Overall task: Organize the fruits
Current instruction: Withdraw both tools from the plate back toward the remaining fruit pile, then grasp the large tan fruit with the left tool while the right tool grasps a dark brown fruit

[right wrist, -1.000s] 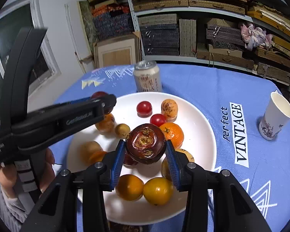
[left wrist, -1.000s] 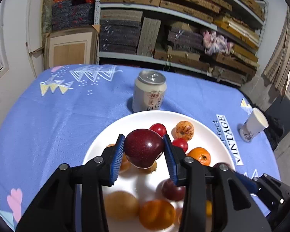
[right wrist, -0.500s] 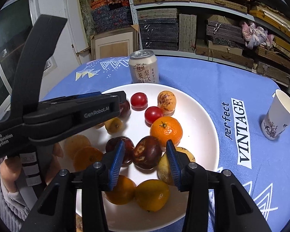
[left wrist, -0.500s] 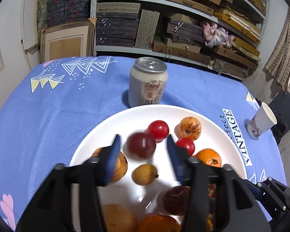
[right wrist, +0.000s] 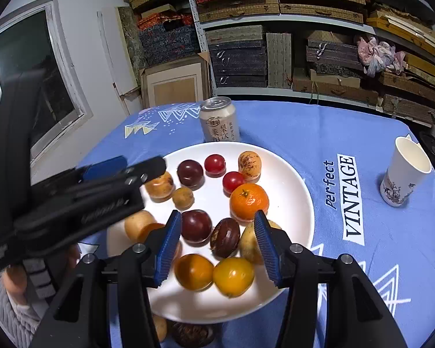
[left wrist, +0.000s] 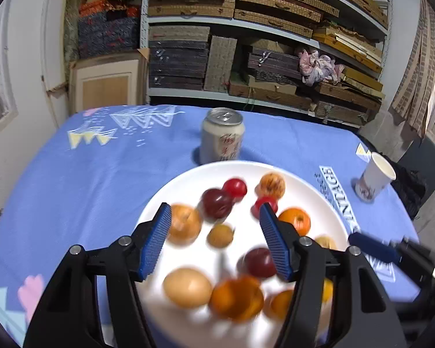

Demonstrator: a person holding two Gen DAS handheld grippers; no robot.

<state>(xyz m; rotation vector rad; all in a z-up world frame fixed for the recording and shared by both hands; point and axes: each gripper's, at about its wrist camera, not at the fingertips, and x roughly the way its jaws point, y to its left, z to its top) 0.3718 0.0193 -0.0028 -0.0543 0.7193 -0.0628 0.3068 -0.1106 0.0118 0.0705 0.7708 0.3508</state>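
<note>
both fruits now released onto plate [right wrist: 298,191]

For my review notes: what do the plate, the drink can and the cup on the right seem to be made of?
Plate: glossy white, smooth with soft reflections, likely glazed ceramic, though plastic is possible.
Drink can: metal, probably aluminium; silvery top with a pull tab, matte cream printed label.
Cup: looks like paper; thin rolled rim, matte white wall with a printed motif near the base.

A drink can [right wrist: 219,120] and paper cup [right wrist: 403,175] stand on the blue tablecloth [right wrist: 319,133] (shelves behind).
</note>
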